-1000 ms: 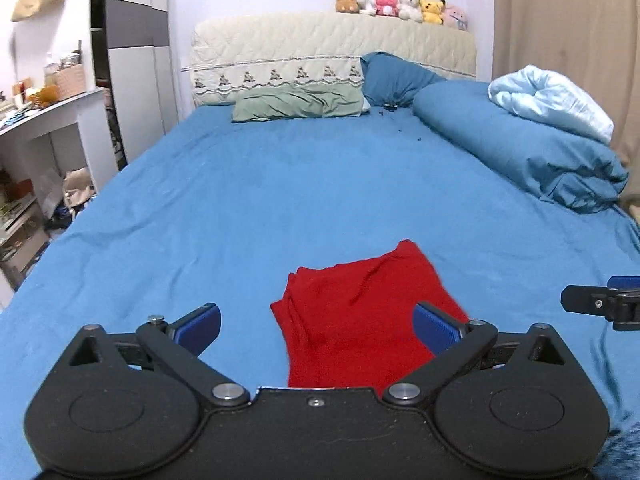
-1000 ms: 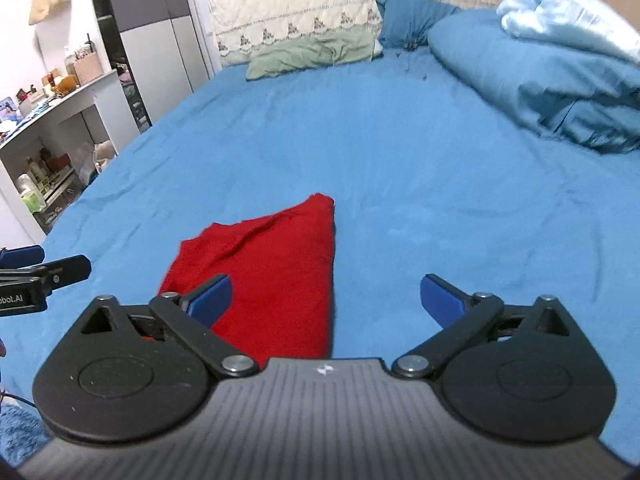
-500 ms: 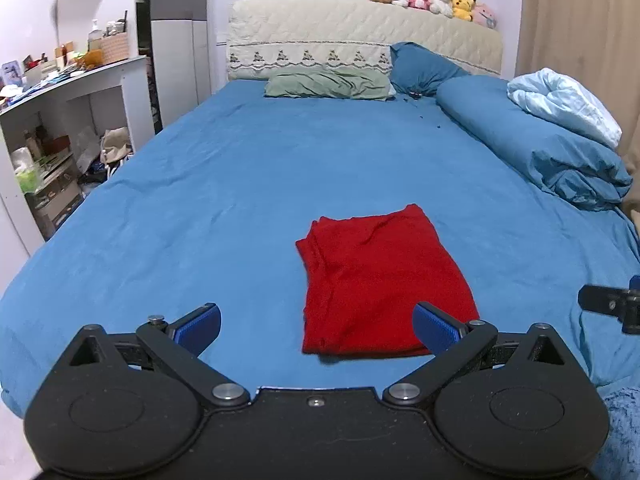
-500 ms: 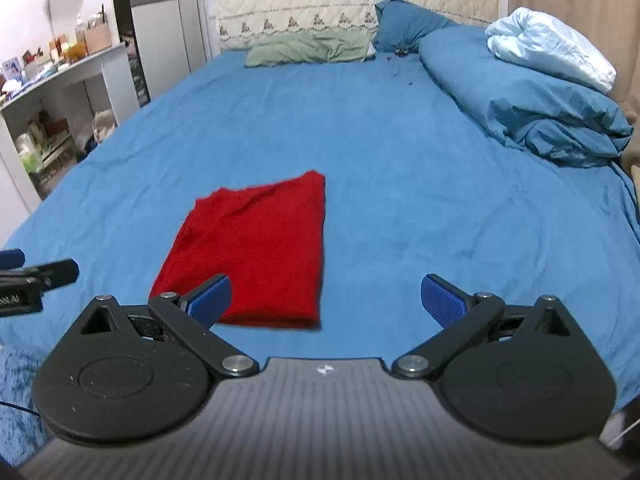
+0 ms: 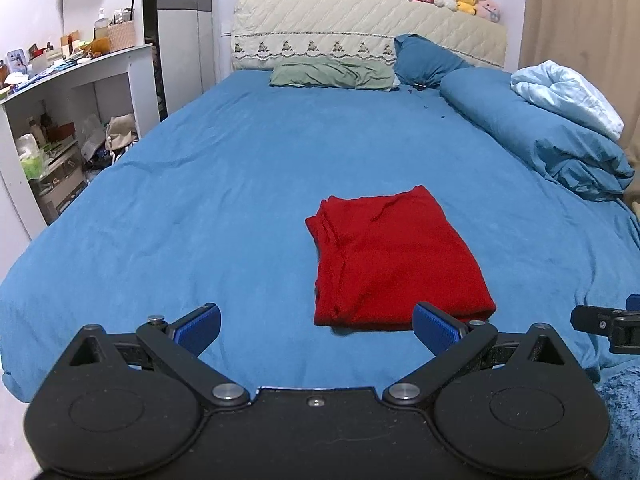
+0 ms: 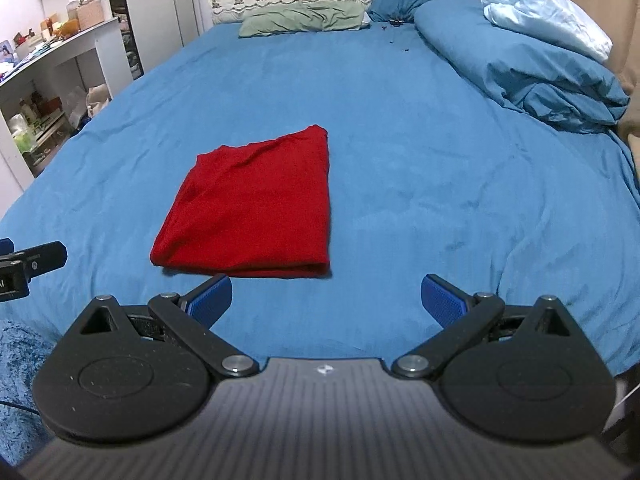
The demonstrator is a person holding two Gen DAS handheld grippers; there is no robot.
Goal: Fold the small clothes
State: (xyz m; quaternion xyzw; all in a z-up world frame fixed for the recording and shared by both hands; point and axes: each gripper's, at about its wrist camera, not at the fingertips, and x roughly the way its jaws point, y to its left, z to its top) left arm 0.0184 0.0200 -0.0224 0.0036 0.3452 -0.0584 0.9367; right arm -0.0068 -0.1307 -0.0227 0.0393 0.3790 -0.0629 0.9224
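A red garment (image 5: 392, 256) lies folded into a flat rectangle on the blue bed sheet (image 5: 224, 184); it also shows in the right wrist view (image 6: 256, 204). My left gripper (image 5: 318, 328) is open and empty, held back from the garment's near edge. My right gripper (image 6: 326, 300) is open and empty, also just short of the near edge and to its right. The right gripper's tip (image 5: 600, 320) shows at the right edge of the left wrist view; the left gripper's tip (image 6: 32, 260) shows at the left edge of the right wrist view.
A rolled blue duvet (image 5: 552, 140) with a pale blue blanket (image 5: 568, 92) lies along the bed's right side. Pillows (image 5: 332, 74) sit at the headboard. White shelves (image 5: 68, 120) with clutter stand left of the bed. A blue rug (image 6: 20, 368) lies below the bed's foot.
Both grippers have pulled back from the garment toward the foot of the bed. The folded garment lies still and now shows whole in both views.
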